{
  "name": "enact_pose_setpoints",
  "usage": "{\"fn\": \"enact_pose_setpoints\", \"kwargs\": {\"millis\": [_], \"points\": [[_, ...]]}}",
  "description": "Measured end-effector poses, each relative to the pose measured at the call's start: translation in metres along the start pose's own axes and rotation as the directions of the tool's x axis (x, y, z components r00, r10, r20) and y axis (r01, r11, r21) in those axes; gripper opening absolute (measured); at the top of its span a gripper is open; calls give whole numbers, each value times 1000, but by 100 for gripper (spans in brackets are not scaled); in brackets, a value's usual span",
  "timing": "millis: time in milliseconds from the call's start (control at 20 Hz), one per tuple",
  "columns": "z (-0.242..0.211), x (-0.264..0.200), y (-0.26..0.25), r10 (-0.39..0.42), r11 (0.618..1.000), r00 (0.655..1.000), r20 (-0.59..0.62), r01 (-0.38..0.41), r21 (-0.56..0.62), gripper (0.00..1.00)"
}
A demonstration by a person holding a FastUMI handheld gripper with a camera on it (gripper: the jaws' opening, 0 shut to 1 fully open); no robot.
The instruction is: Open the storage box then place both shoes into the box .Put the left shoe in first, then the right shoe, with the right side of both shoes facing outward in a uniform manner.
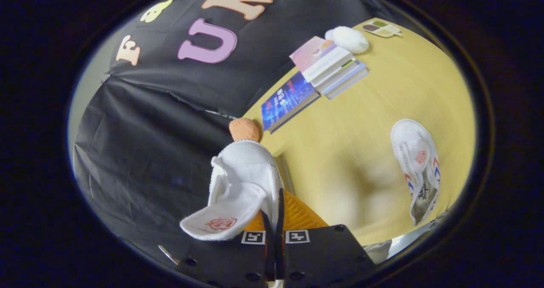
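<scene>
Gripper [274, 220] fingers pinched close on the side wall of a white canvas shoe [244, 182], lifted toe-forward, probably so it travels level toward the box; its mate [418, 169] lies well apart on the yellow table [361, 122], waiting its turn.

The gripper [274, 220] is tilted over the tabletop's edge. Its fingers are nearly together, pinching the side wall of a shoe [242, 182].
</scene>
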State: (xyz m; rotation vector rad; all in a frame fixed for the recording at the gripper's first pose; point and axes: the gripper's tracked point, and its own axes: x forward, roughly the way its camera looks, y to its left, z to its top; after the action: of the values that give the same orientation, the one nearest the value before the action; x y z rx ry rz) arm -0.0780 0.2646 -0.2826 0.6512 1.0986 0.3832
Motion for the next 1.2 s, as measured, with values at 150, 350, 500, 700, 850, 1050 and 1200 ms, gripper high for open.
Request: {"fn": "enact_pose_setpoints", "kwargs": {"millis": [150, 350, 500, 700, 850, 1050, 1200], "points": [[-6, 3, 54, 80, 997, 997, -25, -80, -20, 3], [-25, 27, 112, 154, 987, 985, -80, -157, -26, 3], [-45, 59, 137, 158, 987, 981, -110, -161, -22, 3], [-71, 109, 157, 101, 994, 985, -137, -105, -17, 3], [-81, 153, 154, 13, 999, 995, -103, -16, -33, 4], [-92, 198, 136, -101, 993, 994, -45, 98, -70, 4], [-98, 222, 123, -152, 986, 988, -37, 149, -80, 4]]}}
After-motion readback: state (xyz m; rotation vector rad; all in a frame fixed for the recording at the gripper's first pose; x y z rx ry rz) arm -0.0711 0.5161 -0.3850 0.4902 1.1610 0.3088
